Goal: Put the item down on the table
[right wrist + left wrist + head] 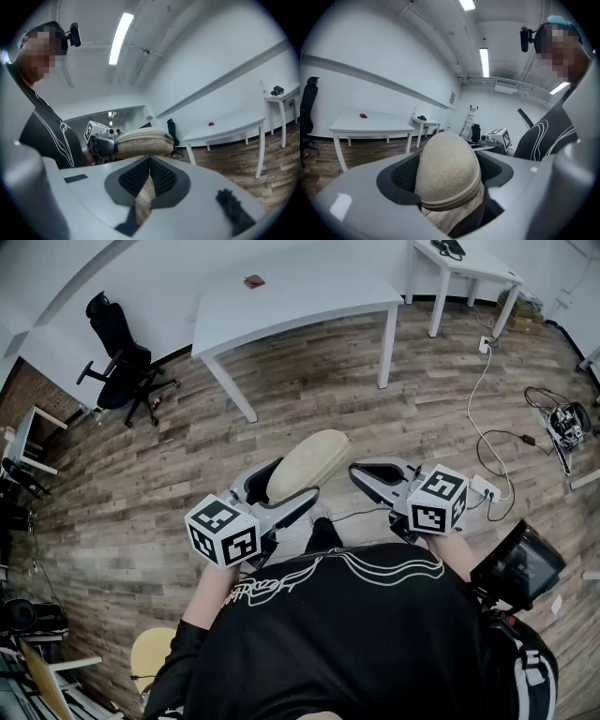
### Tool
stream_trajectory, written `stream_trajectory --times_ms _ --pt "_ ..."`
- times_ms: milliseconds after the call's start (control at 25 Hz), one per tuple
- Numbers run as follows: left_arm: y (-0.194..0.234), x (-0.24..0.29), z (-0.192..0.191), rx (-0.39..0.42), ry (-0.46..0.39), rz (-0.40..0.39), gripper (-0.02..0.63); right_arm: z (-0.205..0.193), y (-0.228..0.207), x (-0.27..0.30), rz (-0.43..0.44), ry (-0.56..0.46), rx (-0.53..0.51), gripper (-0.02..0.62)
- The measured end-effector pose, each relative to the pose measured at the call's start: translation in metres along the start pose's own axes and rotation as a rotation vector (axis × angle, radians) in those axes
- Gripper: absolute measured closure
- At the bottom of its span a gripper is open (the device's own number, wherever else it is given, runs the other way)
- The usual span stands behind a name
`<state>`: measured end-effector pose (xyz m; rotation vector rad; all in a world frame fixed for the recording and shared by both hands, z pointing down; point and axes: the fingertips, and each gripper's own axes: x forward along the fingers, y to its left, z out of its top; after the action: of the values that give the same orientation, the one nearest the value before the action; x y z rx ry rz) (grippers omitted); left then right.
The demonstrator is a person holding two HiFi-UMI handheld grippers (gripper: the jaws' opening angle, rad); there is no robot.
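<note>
Head view: chair near white table

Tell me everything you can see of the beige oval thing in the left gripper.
The beige pouch is oval and domed. It looks like soft woven fabric, with a ribbed seam, perhaps a zip, running round its edge. The left gripper clamps one end between its jaws, and the rest sticks out forward. It hangs in the air above the wooden floor, short of the white table. Nothing else touches it.
</note>
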<state>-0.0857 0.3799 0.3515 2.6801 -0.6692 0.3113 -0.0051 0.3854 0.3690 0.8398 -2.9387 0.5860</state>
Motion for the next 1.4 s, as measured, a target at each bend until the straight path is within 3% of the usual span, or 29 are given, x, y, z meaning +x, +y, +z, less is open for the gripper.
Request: stream_trajectory --times_ms 200,480,800,1040,1400 --pt "0.028 0.014 -0.006 -0.033 -0.002 0.003 0.227 -0.006 -0.025 0.013 -0.012 0.027 0.024 0.586" --pt "0.099 0.057 0.001 -0.079 0.02 -0.016 0.227 0.003 -0.095 0.049 -0.043 0.064 0.063 0.586" --pt "0.239 0.121 0.033 -0.103 0.084 -0.046 0.227 0.031 -0.216 0.131 -0.104 0.065 0.135 0.586" --pt "0.343 0.173 0.08 -0.041 0.101 -0.055 0.227 0.076 -0.313 0.192 -0.153 0.062 0.161 0.586" --pt "0.441 0.198 0.127 -0.012 0.072 -0.035 0.227 0.129 -0.379 0.273 -0.125 0.065 0.112 0.586"
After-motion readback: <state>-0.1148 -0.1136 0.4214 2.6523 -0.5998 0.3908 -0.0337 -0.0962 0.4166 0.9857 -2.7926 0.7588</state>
